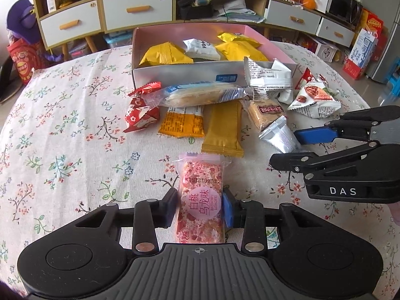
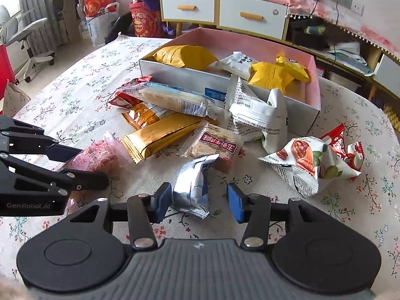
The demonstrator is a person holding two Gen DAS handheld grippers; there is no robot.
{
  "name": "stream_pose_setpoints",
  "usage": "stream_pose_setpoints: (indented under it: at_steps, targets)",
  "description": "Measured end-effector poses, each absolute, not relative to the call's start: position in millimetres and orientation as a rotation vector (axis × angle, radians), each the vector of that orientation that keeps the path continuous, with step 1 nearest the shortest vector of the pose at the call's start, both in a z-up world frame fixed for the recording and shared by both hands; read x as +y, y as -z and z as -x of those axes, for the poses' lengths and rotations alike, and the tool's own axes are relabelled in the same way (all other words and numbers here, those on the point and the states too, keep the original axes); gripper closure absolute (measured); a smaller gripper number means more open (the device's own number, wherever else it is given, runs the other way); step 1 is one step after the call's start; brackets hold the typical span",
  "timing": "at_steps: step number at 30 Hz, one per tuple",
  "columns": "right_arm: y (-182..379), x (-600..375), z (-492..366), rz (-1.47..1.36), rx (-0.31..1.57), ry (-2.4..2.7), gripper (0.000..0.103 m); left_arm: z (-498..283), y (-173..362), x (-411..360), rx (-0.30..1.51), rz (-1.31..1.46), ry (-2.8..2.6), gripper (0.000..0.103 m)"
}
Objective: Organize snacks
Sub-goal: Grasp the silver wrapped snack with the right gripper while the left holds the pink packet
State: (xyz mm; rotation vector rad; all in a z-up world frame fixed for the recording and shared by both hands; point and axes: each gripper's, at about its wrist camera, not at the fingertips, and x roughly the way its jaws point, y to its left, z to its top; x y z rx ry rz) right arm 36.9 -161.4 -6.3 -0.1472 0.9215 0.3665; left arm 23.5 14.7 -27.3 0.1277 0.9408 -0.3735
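A: So, what are the tongs doing?

B: The left gripper (image 1: pixel 200 206) has its pads pressed against both sides of the pink bar (image 1: pixel 200 200), pinching it at 6 o'clock on the table (image 1: pixel 62 130); I can't tell if it is lifted yet. The right gripper (image 2: pixel 198 201) is spread, its fingers straddling the silver pack (image 2: pixel 192 187) without closing on it, at about 4 o'clock from the pile.

A: And further out?

B: The gold bar (image 1: pixel 223 127), orange pack (image 1: pixel 181 121), clear wafer (image 1: pixel 200 95) and red candy (image 1: pixel 141 111) lie heaped toward 12 o'clock, just short of the box (image 1: pixel 175 75). A brown-label cake (image 1: pixel 267 112), white pack (image 1: pixel 270 80) and nut pack (image 1: pixel 313 97) sit at 2 o'clock.

A: How far along?

B: Early to midway, I'd judge. The box holds three yellow packs (image 1: pixel 165 55) and a white one; about ten snacks are still outside.

A: Any writing?

B: The pink bar's round label reads 白桃乌龙味, with a date code printed above. The right tongs say "DAS" in the left view; the left ones say "GenRobot.AI" in the right view. The cake label is Chinese, too skewed to read fully.
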Motion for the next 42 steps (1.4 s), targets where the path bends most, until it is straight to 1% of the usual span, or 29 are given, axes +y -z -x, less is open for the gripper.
stream_pose_setpoints:
  at_steps: [1,4,5,6,10,16,26,42]
  targets:
    - [6.3,-160.3,-36.9,0.148,0.922,-0.369,0.061,-23.6,27.4,14.1,0.939,-0.133,0.373,0.068]
    - [5.6,-158.3,-35.3,0.152,0.920,-0.380,0.070,-23.7,27.4,13.5,0.939,-0.139,0.371,0.068]
    - [5.2,-157.3,-34.7,0.154,0.919,-0.381,0.075,-23.7,27.2,13.5,0.940,-0.140,0.370,0.069]
    - [4.8,-156.5,-34.3,0.158,0.919,-0.383,0.077,-23.7,27.3,13.8,0.941,-0.140,0.368,0.070]
    - [2.6,-154.0,-32.6,0.168,0.921,-0.388,0.077,-24.0,25.4,14.8,0.952,-0.139,0.350,0.073]
    - [-3.0,-152.8,-33.3,0.154,0.916,-0.388,0.078,-23.0,21.5,18.4,0.956,-0.142,0.336,0.074]
    - [-19.4,-153.3,-33.5,0.109,0.887,-0.382,0.078,-23.2,-1.3,29.8,0.916,-0.077,0.330,0.074]
    - [-49.2,-169.1,-57.2,-0.066,0.800,-0.318,0.078,-42.1,-29.3,47.2,0.855,0.055,0.291,0.074]
